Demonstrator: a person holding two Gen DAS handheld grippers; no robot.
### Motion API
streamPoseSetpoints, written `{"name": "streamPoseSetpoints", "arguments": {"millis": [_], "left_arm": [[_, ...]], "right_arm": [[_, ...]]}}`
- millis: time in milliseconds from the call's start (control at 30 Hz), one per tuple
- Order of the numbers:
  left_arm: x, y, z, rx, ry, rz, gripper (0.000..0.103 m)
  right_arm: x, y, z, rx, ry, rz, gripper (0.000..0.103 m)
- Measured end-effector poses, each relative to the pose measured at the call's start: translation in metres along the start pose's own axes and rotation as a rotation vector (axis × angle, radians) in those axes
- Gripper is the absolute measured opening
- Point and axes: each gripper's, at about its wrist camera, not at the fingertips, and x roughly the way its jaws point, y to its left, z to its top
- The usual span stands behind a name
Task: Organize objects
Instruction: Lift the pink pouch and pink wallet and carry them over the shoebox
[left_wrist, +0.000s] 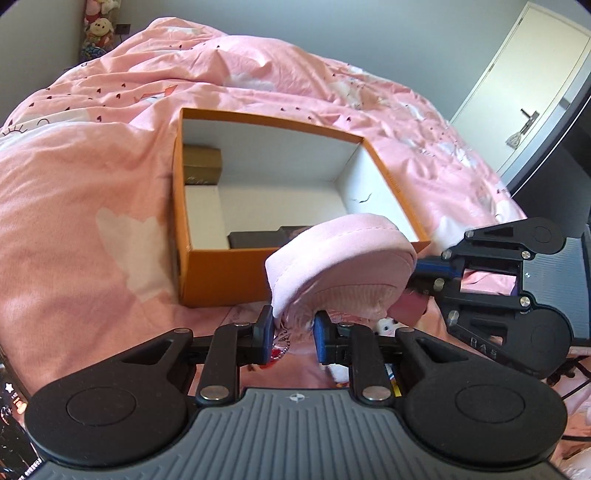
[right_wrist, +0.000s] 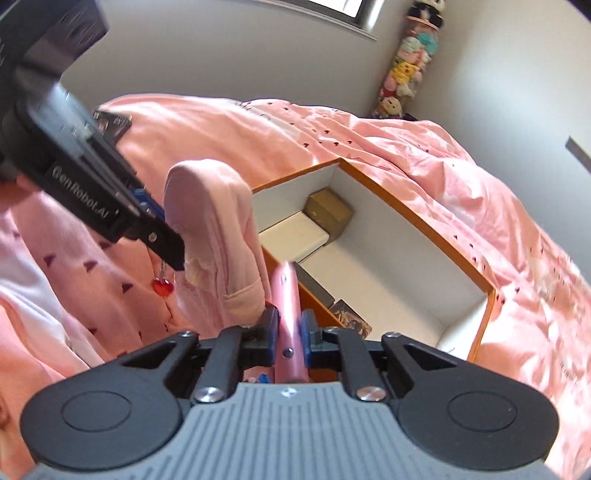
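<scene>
Nearest in the left wrist view, the left gripper (left_wrist: 293, 334) has its jaws closed partway on the gathered edge of a pale pink fabric pouch (left_wrist: 340, 258), which bulges up in front of the blue pads. A red heart charm (right_wrist: 163, 286) dangles beneath that grip in the right wrist view, where the left gripper's body reads "GenRobot.AI". The right gripper (right_wrist: 289, 330) has its jaws pinched tight on a slim pink strap-like piece (right_wrist: 288, 295) with small metal studs; whether it belongs to the pouch cannot be told. The letters "R A S" show faintly on the right gripper's frame in the left view.

Just beyond the pouch sits an open orange box (left_wrist: 221, 273) with white inner walls, resting on the bed's pink duvet (left_wrist: 92, 177) printed with small dark hearts. Inside the box lie a dark flat case (left_wrist: 255, 239) at the near wall, a white box (right_wrist: 295, 234) and a brown carton (right_wrist: 328, 210) in the far corner.

Farther off, stuffed toys (right_wrist: 406, 70) hang in a column by the wall, and a white door (left_wrist: 517, 96) stands at the right.
</scene>
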Motion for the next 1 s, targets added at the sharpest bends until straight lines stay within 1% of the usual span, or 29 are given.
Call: {"name": "streamPoseSetpoints", "arguments": {"millis": [67, 133, 200, 267, 300, 367, 400, 467, 567, 633, 700, 800, 867, 933, 1000], "left_arm": [[-0.002, -0.001, 0.002, -0.003, -0.013, 0.003, 0.024], [-0.003, 0.0, 0.003, -0.005, -0.016, 0.009, 0.024], [-0.006, 0.003, 0.003, 0.001, -0.008, 0.026, 0.024], [-0.005, 0.006, 0.003, 0.015, 0.029, 0.051, 0.024], [-0.003, 0.009, 0.002, 0.013, 0.063, 0.067, 0.024], [0.002, 0.014, -0.001, 0.002, 0.107, 0.093, 0.024], [0.006, 0.017, -0.004, -0.007, 0.124, 0.105, 0.024], [0.013, 0.02, -0.008, -0.017, 0.152, 0.123, 0.024], [0.025, 0.017, -0.015, 0.009, 0.177, 0.167, 0.024], [0.032, 0.016, -0.02, 0.018, 0.184, 0.173, 0.024], [0.039, 0.014, -0.022, 0.019, 0.184, 0.161, 0.024], [0.045, 0.013, -0.025, 0.011, 0.18, 0.143, 0.024], [0.047, 0.013, -0.025, 0.01, 0.175, 0.143, 0.024], [0.048, 0.013, -0.025, 0.008, 0.172, 0.142, 0.024], [0.048, 0.014, -0.026, 0.002, 0.174, 0.142, 0.024]], "right_arm": [[-0.008, -0.008, 0.0, 0.027, -0.01, -0.022, 0.0], [-0.011, -0.013, -0.004, 0.03, -0.003, -0.042, 0.0], [-0.01, -0.018, -0.006, 0.054, 0.008, -0.032, 0.0], [-0.011, -0.018, -0.011, 0.061, 0.021, -0.008, 0.0], [-0.008, -0.018, -0.011, 0.052, 0.033, 0.003, 0.0], [0.0, -0.015, -0.013, 0.04, 0.067, 0.022, 0.002], [0.005, -0.015, -0.014, 0.039, 0.08, 0.033, 0.005], [0.013, -0.014, -0.017, 0.021, 0.107, 0.067, 0.008], [0.019, -0.012, -0.021, -0.032, 0.13, 0.088, 0.017], [0.017, -0.01, -0.024, -0.075, 0.145, 0.111, 0.035], [0.015, -0.007, -0.03, -0.144, 0.165, 0.118, 0.042], [0.016, -0.001, -0.044, -0.264, 0.219, 0.075, 0.043], [0.022, -0.002, -0.055, -0.316, 0.258, 0.034, 0.043], [0.03, -0.005, -0.064, -0.32, 0.285, 0.023, 0.041], [0.038, -0.01, -0.068, -0.277, 0.292, 0.034, 0.041]]}}
